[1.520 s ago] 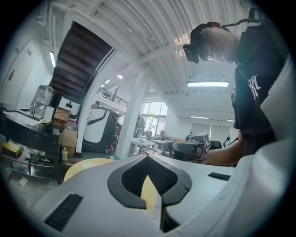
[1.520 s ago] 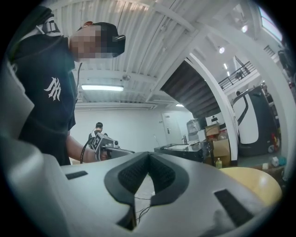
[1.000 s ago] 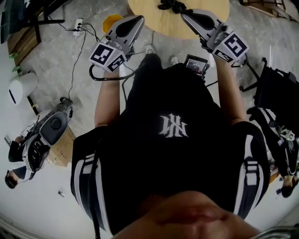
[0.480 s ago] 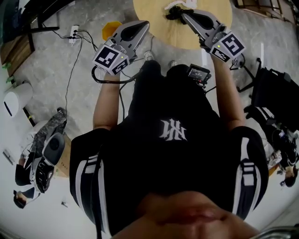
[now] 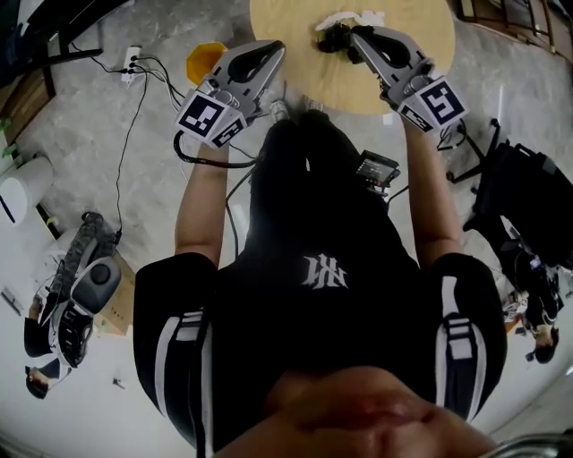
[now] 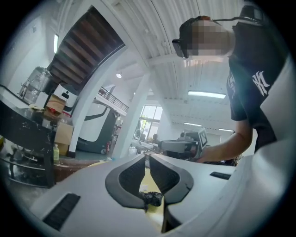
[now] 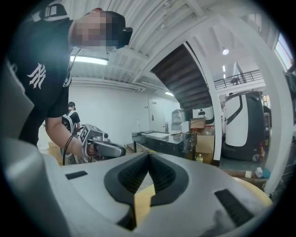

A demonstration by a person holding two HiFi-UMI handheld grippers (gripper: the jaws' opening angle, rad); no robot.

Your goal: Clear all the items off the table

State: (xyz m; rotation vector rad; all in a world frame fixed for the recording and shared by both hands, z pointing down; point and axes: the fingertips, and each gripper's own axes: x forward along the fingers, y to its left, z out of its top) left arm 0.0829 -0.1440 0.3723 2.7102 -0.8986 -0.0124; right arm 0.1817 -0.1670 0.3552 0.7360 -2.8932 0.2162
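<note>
In the head view, the person is standing at a round wooden table (image 5: 403, 85) and holding both tools out toward it. The left gripper (image 5: 276, 46) is reaching in at the table's left edge, with its marker cube nearer the body. The right gripper (image 5: 355, 34) is pointing at a small dark object (image 5: 329, 38) on the tabletop. Its tip is right beside that object, but I cannot tell whether they are touching. A crumpled white wad (image 5: 354, 17) is lying just behind the dark object, on the far side of the tip. On the floor to the left of the table, a yellow object (image 5: 201, 61) is sitting near a power strip (image 5: 131, 63) with cables trailing from it.

In the left gripper view, the jaws are standing a thin crack apart, having just been opening, and the pads are pressing on nothing. A small dark lump (image 6: 152, 198) is showing low in the gap against the yellow tabletop. I cannot tell whether it is touching the jaws. Across the room, a hand is holding the right gripper level.

In the right gripper view, the jaws are meeting tip to tip with nothing between them. Yellow tabletop is showing through the wedge below them. At the left, the person's hand is holding the left gripper. A black counter (image 7: 159, 138) and cardboard boxes (image 7: 203, 136) are standing well behind.
</note>
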